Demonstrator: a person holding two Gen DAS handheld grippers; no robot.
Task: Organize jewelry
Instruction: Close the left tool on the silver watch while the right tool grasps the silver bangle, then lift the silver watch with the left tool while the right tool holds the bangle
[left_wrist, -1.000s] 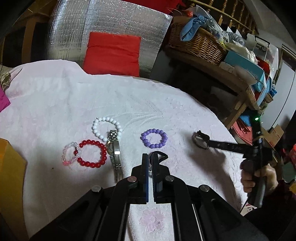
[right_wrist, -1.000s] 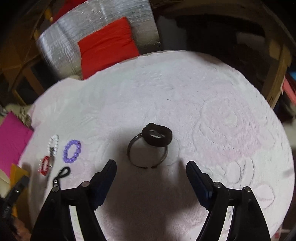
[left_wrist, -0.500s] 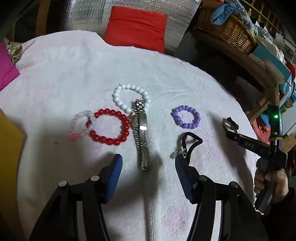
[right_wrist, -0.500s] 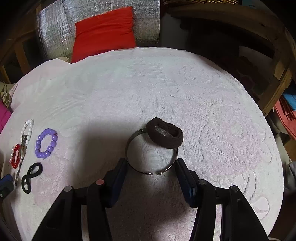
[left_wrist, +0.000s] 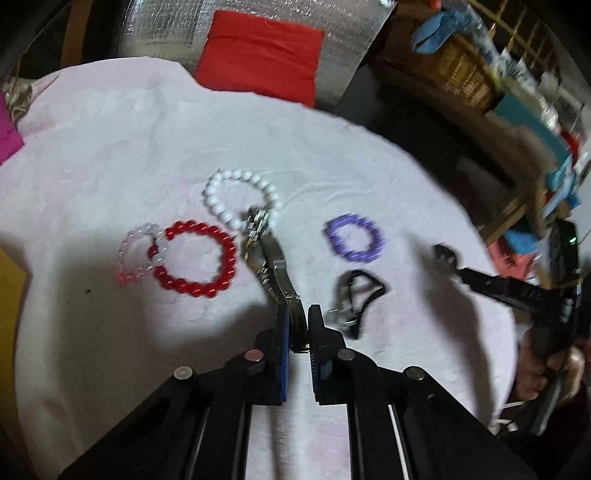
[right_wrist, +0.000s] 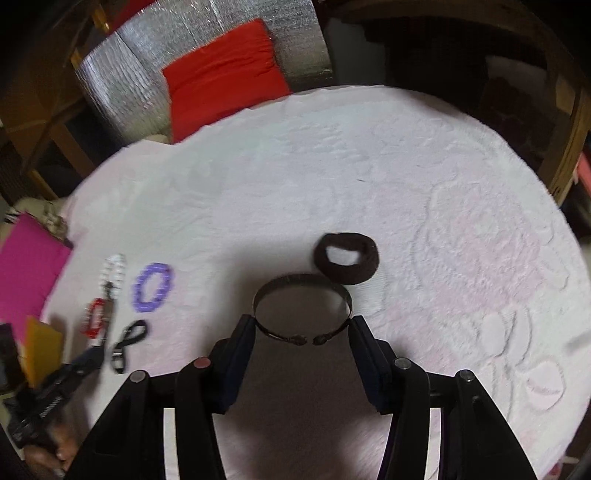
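Note:
My left gripper (left_wrist: 297, 314) is closing, and its pads pinch the near end of the silver watch (left_wrist: 273, 266) strap on the white cloth-covered table (left_wrist: 110, 147). Around it lie white (left_wrist: 240, 199), red (left_wrist: 194, 262), clear pink (left_wrist: 138, 254) and purple (left_wrist: 354, 238) bead bracelets and a black hair tie (left_wrist: 360, 295). In the right wrist view my right gripper (right_wrist: 303, 325) grips an open metal bangle (right_wrist: 301, 278) by its two sides. A brown scrunchie (right_wrist: 345, 258) lies just beyond the bangle, apart from it.
A red cushion (left_wrist: 258, 51) and a silver foil sheet (right_wrist: 122, 77) stand behind the table. At the right are a wicker basket (left_wrist: 454, 70) and cluttered shelves. A pink item (right_wrist: 26, 269) and an orange one (right_wrist: 42, 347) sit at the left edge. A hand (left_wrist: 535, 373) holds the right gripper.
The left gripper let go of the black hair tie, opened wide, then closed on the watch strap. The right jaws narrowed onto the bangle, which now lies clear of the scrunchie.

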